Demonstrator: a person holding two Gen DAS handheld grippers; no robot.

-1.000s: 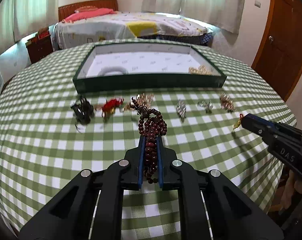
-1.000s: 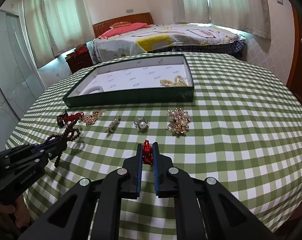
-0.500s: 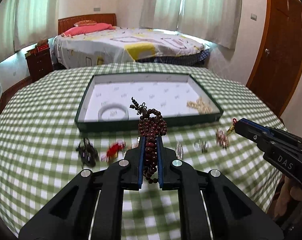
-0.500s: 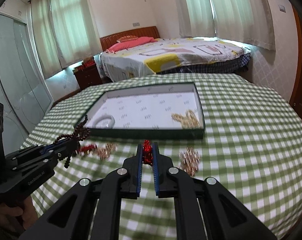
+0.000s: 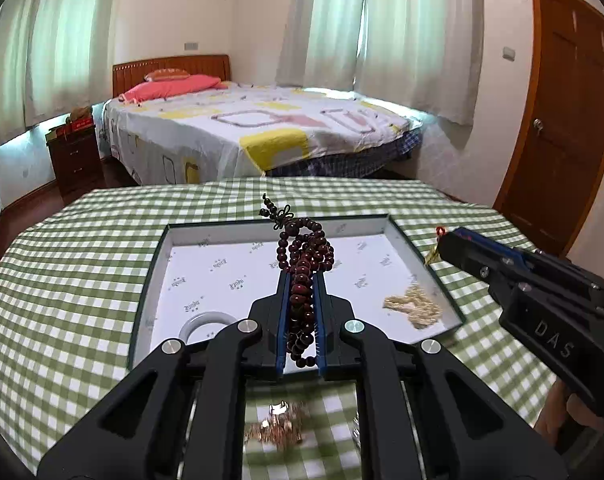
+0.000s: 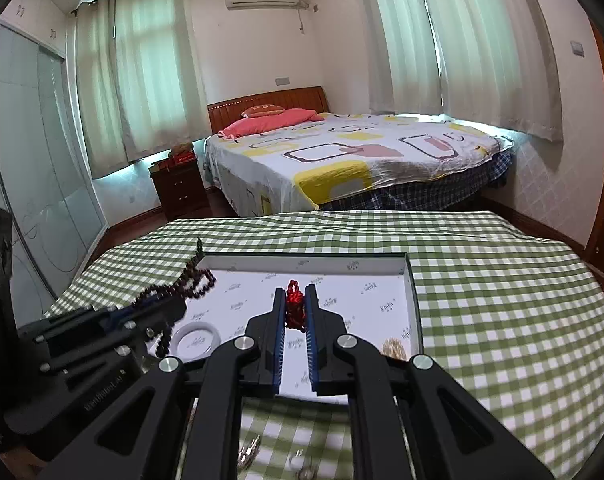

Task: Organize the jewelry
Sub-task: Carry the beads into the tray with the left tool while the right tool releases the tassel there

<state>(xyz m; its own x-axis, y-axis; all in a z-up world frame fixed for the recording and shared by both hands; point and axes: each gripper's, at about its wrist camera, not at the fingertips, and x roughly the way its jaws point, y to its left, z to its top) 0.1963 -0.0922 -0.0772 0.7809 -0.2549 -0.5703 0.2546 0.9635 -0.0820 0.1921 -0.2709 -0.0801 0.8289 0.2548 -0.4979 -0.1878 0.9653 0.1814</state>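
My left gripper (image 5: 301, 280) is shut on a dark red bead bracelet (image 5: 303, 252) and holds it above the green tray (image 5: 150, 276) with its white lining. My right gripper (image 6: 294, 300) is shut on a small red knotted ornament (image 6: 294, 303), also held over the tray (image 6: 415, 304). In the tray lie a white bangle (image 5: 200, 322) at the near left and a gold chain (image 5: 413, 306) at the near right. The right gripper shows in the left wrist view (image 5: 447, 242); the left gripper shows in the right wrist view (image 6: 174, 304).
Loose gold and silver jewelry (image 5: 280, 426) lies blurred on the green checked tablecloth (image 5: 70, 280) just under the grippers, in front of the tray. A bed (image 5: 242, 132) stands behind the round table and a wooden door (image 5: 561, 120) at the right.
Both grippers have risen and moved forward from the row of jewelry on the cloth to above the tray, each still holding its piece.
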